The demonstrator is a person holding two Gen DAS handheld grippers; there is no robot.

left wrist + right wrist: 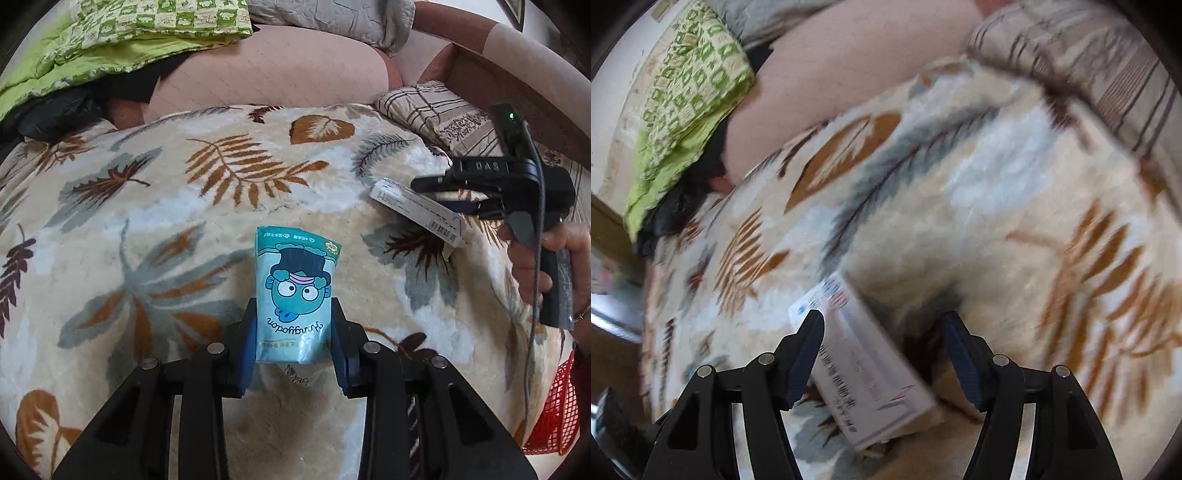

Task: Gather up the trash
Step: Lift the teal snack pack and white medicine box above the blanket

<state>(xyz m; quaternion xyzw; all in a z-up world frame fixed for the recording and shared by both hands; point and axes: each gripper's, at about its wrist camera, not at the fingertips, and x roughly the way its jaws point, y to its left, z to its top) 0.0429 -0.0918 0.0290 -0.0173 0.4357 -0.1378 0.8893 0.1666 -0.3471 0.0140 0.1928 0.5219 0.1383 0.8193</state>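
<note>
My left gripper (295, 325) clamps a teal cartoon-printed packet (295, 291) above the leaf-patterned blanket (184, 206). My right gripper (882, 321) is spread wide over a white printed box (864, 365) lying on the blanket; a red mesh basket (554, 410) sits at the blanket's edge.

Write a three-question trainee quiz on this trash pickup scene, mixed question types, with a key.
1. True or false: the left gripper is shut on the blue cartoon packet.
2. The white carton lies: A) between the open fingers of the right gripper, B) inside the red basket, C) on the green quilt.
3. Fill in: both items are above a leaf-patterned ____.

Key: 1 true; 2 A; 3 blanket.
</note>
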